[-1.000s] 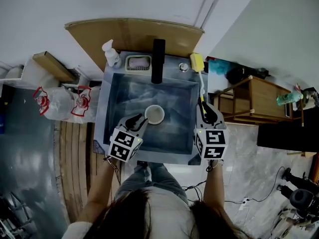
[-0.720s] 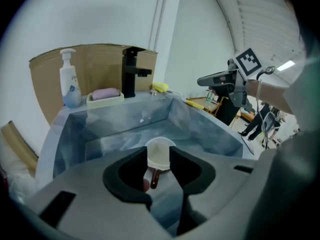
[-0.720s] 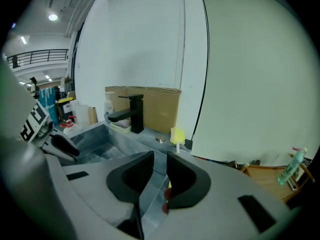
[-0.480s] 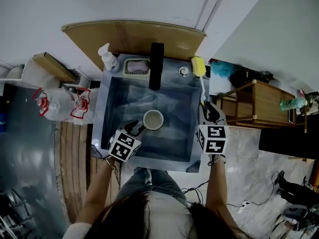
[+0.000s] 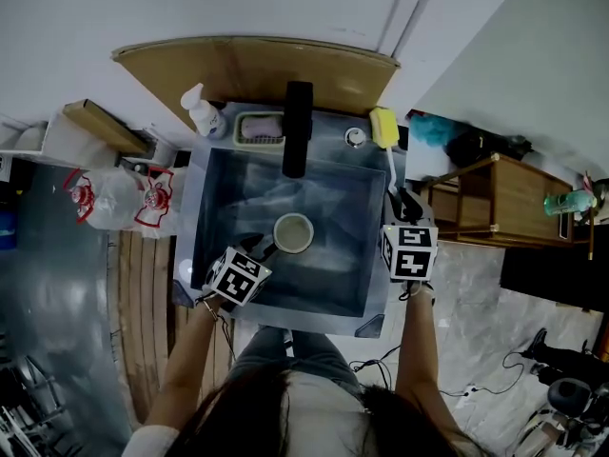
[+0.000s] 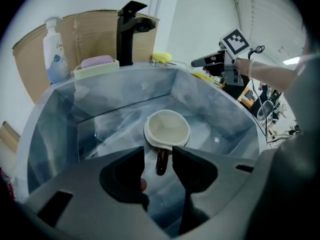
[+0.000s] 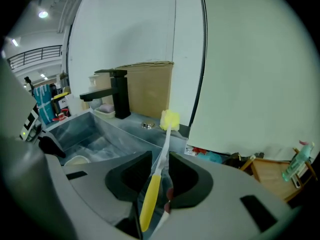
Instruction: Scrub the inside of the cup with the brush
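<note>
The cup (image 6: 167, 128) stood upright on the sink (image 6: 60, 119) floor, mouth up, its handle (image 6: 161, 162) aimed straight back at my left gripper (image 6: 158, 154). Those jaws had just been opening and stood wide apart, the handle in the gap between them with neither pad pressing it, so I judged the left far the nearer. My right gripper (image 7: 160, 164) was clamped on the brush (image 7: 150, 199) over the sink's right rim, its long axis running up and away from the jaws, head (image 7: 169, 119) farthest out; the cup lay below to its left
</note>
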